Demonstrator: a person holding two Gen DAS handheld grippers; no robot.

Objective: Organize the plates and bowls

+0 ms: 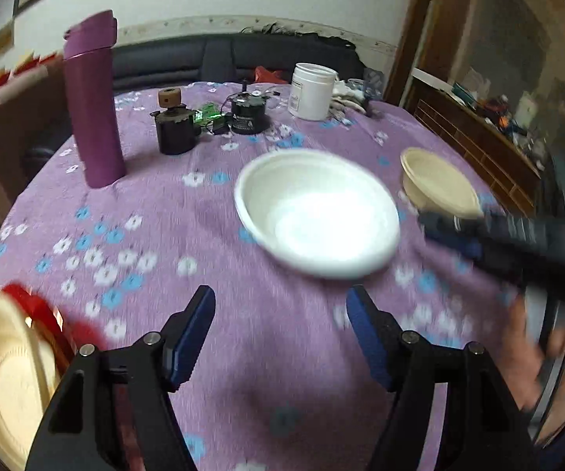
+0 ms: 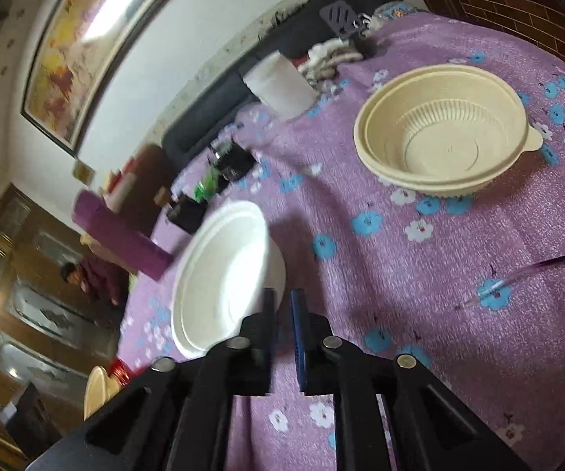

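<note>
My left gripper (image 1: 280, 306) hangs with fingers apart over the white bowl (image 1: 317, 212), mid-desk. The right gripper (image 2: 282, 300) has fingers nearly together, gripping nothing. I'd nest it in the beige bowl (image 2: 443, 133) at 2 o'clock, pinching the rim squarely.

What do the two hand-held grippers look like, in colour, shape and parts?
The left gripper has two black angular plastic fingers with triangular cut-outs, silver round pins at the joints, and blue ribbed pads on the inner faces. The right gripper is built the same: black fingers, silver pins, blue ribbed pad. No cables or markings show.
</note>
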